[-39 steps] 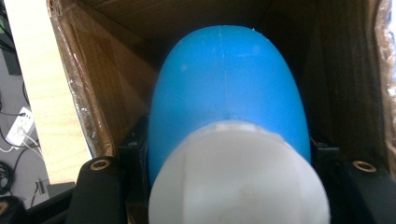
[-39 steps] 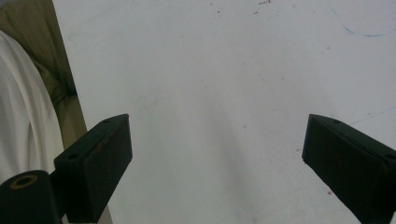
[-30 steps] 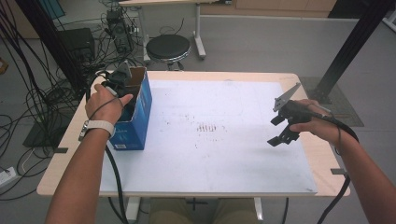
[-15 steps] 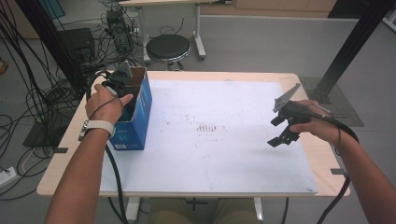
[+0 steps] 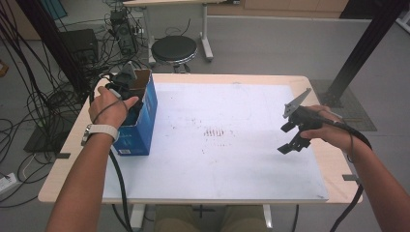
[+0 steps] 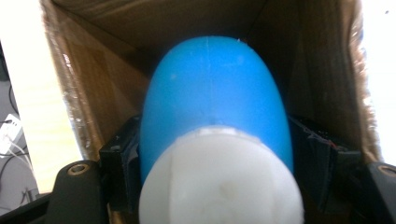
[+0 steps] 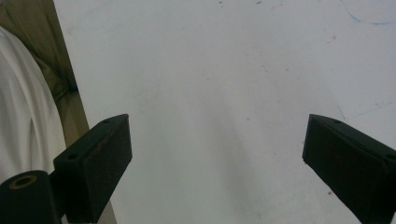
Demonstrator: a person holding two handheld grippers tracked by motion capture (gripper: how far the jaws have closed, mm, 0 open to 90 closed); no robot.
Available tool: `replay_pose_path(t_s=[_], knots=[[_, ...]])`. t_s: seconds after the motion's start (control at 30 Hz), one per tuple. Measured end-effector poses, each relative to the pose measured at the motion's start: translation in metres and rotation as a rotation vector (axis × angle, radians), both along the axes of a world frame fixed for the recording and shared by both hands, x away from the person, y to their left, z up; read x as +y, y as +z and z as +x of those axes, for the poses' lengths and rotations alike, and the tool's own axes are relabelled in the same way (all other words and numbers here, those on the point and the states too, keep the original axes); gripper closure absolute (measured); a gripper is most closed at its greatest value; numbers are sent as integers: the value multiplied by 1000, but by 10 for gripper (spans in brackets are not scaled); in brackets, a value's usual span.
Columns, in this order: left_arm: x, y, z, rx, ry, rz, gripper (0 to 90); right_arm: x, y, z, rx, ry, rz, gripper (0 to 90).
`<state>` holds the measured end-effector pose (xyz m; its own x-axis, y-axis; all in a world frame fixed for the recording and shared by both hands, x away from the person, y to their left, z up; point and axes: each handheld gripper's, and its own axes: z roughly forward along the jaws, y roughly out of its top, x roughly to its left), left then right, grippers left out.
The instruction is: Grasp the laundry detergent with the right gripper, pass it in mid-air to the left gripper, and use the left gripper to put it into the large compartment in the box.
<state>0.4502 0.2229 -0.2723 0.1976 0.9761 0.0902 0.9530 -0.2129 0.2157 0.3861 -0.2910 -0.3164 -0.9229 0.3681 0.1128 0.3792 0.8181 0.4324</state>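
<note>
While left hand (image 5: 112, 104) dips into box (image 5: 140, 126), jaws opening

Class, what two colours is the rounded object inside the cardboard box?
Blue body with a white end, clearest in the left gripper view.

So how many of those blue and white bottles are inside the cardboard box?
1 that I can see: a blue bottle with a white cap, down inside the box at the table's left, between the left tongs. It blocks the view of the bottom, so others may be hidden.
</note>
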Motion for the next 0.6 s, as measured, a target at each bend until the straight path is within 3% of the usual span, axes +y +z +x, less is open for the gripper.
replay_pose_path(t_s=[0.07, 0.17, 0.27, 0.37, 0.6], knots=[[0, 2, 0, 0, -5, -6, 275, 0, 1, 0, -1, 2, 1, 82], [-2, 7, -2, -13, -20, 27, 242, 0, 1, 0, -1, 2, -1, 82], [0, 13, -3, -8, -38, 10, 239, 1, 1, 0, -1, 5, -7, 82], [1, 24, -4, -33, -38, 9, 138, 2, 0, 0, 0, 7, -7, 82], [-6, 53, -7, -64, -83, 21, 125, 3, 1, 0, -1, 5, -14, 82]])
